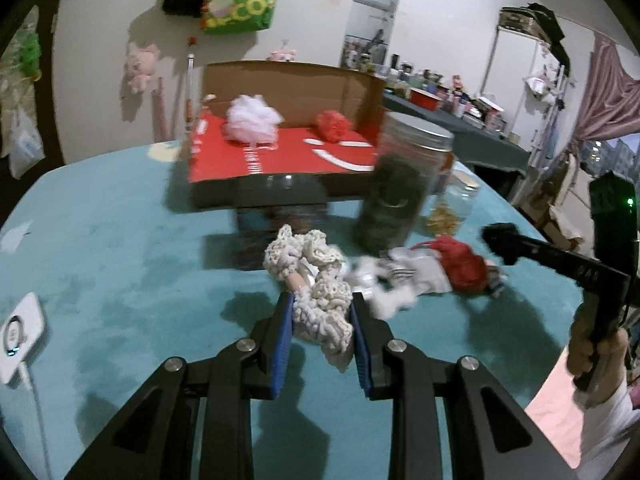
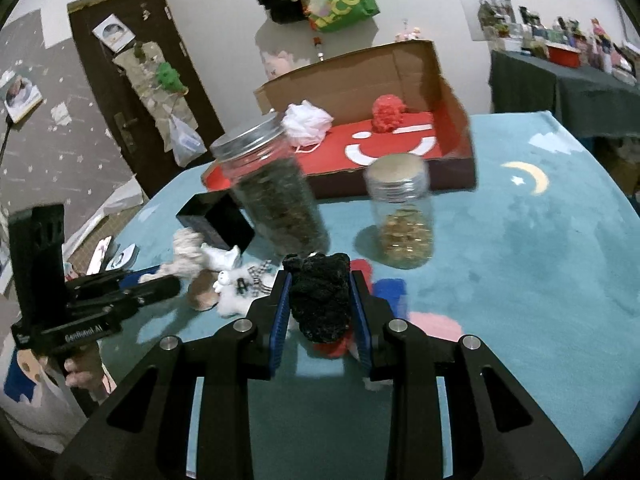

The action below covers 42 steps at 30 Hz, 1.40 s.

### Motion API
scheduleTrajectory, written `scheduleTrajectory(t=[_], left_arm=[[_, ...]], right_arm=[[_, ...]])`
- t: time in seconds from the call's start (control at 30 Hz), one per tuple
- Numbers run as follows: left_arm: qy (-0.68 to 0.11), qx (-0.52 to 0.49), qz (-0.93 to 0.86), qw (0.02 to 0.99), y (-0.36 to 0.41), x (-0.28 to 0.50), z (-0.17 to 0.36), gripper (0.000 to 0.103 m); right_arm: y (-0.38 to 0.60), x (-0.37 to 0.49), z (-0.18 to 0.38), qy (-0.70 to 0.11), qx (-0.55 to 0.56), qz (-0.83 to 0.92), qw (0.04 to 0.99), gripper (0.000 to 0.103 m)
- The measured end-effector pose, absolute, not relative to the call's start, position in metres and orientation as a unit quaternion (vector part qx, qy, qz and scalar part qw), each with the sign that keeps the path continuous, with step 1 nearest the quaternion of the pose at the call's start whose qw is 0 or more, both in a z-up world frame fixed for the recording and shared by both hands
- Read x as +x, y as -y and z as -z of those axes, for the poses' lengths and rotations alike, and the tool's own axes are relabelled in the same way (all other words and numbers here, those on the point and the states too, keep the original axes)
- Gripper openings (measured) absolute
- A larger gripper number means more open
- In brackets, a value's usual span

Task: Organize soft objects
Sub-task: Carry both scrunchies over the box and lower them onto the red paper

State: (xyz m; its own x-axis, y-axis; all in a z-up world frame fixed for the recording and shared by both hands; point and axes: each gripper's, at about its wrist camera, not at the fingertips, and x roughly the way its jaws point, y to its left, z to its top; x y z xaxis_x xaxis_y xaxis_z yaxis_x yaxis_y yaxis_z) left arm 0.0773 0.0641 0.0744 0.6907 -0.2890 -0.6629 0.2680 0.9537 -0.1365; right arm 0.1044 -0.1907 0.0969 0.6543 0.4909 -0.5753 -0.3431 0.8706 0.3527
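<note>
Because both soft things look bound for the box (image 1: 288, 128), each gripper grips one above the tabletop (image 1: 100, 240): the left gripper (image 1: 322, 320) has its fingers pinched on a crochet piece (image 1: 324, 300), the right gripper (image 2: 322, 300) on a black tuft (image 2: 320, 300).

home room: plush toys (image 1: 138, 66) on wall, curtain (image 1: 604, 96), cluttered side table (image 1: 460, 116).

White wall (image 1: 448, 24); dark brown door (image 2: 132, 80); pink curtain (image 1: 608, 96); cluttered dark-draped side table (image 2: 560, 88).
</note>
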Motion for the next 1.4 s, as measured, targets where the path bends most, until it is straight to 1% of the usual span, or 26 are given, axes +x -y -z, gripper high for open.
scheduleTrajectory(t=[0.17, 0.37, 0.57, 0.8, 1.13, 1.3, 1.4], left_arm=[[-0.376, 0.002, 0.115, 0.919, -0.091, 0.084, -0.07, 0.029], [-0.357, 0.049, 0.115, 0.926, -0.108, 0.106, -0.066, 0.029], [-0.366, 0.073, 0.131, 0.918, -0.113, 0.133, -0.061, 0.029], [-0.364, 0.106, 0.153, 0.913, -0.11, 0.156, -0.065, 0.029], [-0.345, 0.158, 0.172, 0.909, -0.1, 0.185, -0.093, 0.029], [-0.337, 0.158, 0.188, 0.909, -0.09, 0.205, -0.116, 0.03], [-0.348, 0.15, 0.185, 0.907, -0.082, 0.227, -0.123, 0.03]], right_arm=[[0.212, 0.104, -0.095, -0.351, 0.1, -0.204, 0.909, 0.027], [0.233, 0.115, -0.088, -0.367, 0.085, -0.186, 0.907, 0.027], [0.244, 0.136, -0.085, -0.379, 0.067, -0.192, 0.903, 0.027], [0.247, 0.162, -0.087, -0.381, 0.015, -0.183, 0.906, 0.027], [0.239, 0.2, -0.096, -0.385, -0.05, -0.191, 0.902, 0.027], [0.232, 0.219, -0.113, -0.374, -0.067, -0.205, 0.902, 0.027], [0.226, 0.229, -0.124, -0.366, -0.073, -0.217, 0.902, 0.027]])
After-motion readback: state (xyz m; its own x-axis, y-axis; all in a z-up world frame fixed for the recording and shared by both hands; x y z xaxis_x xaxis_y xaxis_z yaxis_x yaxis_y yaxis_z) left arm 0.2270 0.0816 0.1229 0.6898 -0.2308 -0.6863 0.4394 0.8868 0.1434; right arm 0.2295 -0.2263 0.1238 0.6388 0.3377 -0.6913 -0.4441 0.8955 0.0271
